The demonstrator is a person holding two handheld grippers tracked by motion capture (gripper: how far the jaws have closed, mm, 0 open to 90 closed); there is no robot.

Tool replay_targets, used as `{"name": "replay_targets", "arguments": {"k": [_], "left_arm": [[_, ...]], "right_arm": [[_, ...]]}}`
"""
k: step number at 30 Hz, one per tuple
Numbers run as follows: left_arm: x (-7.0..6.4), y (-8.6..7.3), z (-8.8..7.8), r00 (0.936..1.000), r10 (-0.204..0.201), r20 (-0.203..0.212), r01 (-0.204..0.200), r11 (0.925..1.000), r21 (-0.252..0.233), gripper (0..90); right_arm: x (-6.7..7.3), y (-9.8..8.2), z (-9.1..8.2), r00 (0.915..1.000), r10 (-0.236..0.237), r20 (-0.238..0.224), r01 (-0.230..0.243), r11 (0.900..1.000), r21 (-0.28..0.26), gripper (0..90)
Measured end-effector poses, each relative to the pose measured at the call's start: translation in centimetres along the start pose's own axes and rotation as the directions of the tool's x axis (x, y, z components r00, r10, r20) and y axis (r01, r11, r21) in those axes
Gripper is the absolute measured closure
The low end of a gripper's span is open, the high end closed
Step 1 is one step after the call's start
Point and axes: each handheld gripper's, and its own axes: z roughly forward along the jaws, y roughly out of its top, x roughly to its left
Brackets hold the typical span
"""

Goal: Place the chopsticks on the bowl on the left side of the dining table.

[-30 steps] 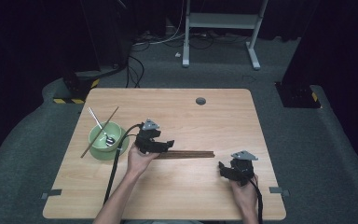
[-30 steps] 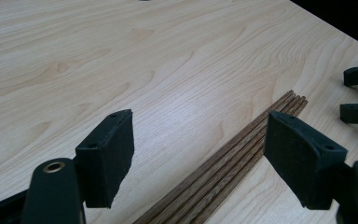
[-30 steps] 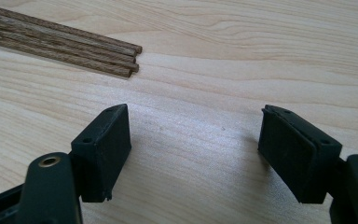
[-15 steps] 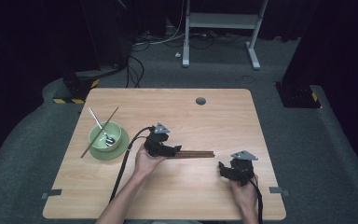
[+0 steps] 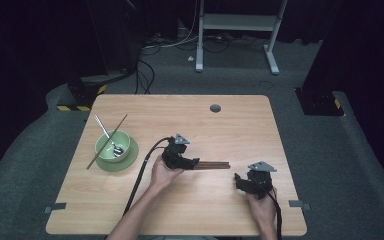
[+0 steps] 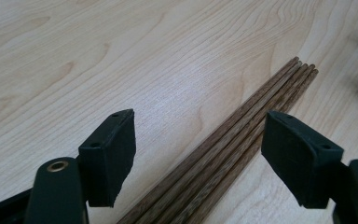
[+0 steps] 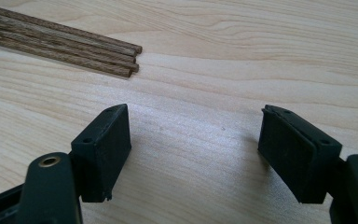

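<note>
The green bowl point(image 5: 112, 146) holds a spoon point(image 5: 108, 136); both tools gape, the left tool point(image 6: 198, 158) straddling the chopsticks point(image 6: 242, 126).

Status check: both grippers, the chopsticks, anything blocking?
Left gripper open, straddling chopstick bundle, pads clear. Right gripper open over bare table. Nothing blocking; bowl off left.

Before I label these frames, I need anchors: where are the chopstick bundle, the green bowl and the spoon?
chopstick bundle point(image 6: 242, 122), left gripper view, middle of the sticks.
green bowl point(image 5: 101, 145), high view, its left rim.
spoon point(image 5: 106, 134), high view, on the handle.
</note>
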Motion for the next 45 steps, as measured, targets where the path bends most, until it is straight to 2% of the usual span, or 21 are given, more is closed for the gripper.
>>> {"name": "replay_targets", "arguments": {"k": [13, 25, 27, 31, 45], "left_arm": [[0.1, -0.1, 1.7, 0.9993, -0.009, -0.036, 0.009, 0.9998, 0.019, 29.3], [0.4, -0.4, 2.7, 0.9982, -0.041, -0.044, 0.042, 0.9986, 0.033, 30.9], [0.5, -0.4, 2.8, 0.9984, -0.035, -0.045, 0.037, 0.9985, 0.04, 31.1], [0.5, -0.4, 2.9, 0.9979, -0.044, -0.048, 0.046, 0.9984, 0.032, 31.6], [0.6, -0.5, 2.8, 0.9974, -0.017, -0.07, 0.02, 0.9988, 0.046, 31.6]], "right_arm": [[0.0, 0.0, 0.0, 1.0, 0.0, 0.0, 0.0, 1.0, 0.0, 24.7], [0.0, 0.0, 0.0, 1.0, -0.001, 0.0, 0.001, 1.0, 0.0, 24.8], [0.0, 0.0, 0.0, 1.0, -0.001, 0.0, 0.001, 1.0, 0.0, 24.8], [0.0, 0.0, 0.0, 1.0, -0.001, 0.0, 0.001, 1.0, 0.0, 24.8], [0.0, 0.0, 0.0, 1.0, -0.001, 0.0, 0.001, 1.0, 0.0, 24.8]]}}
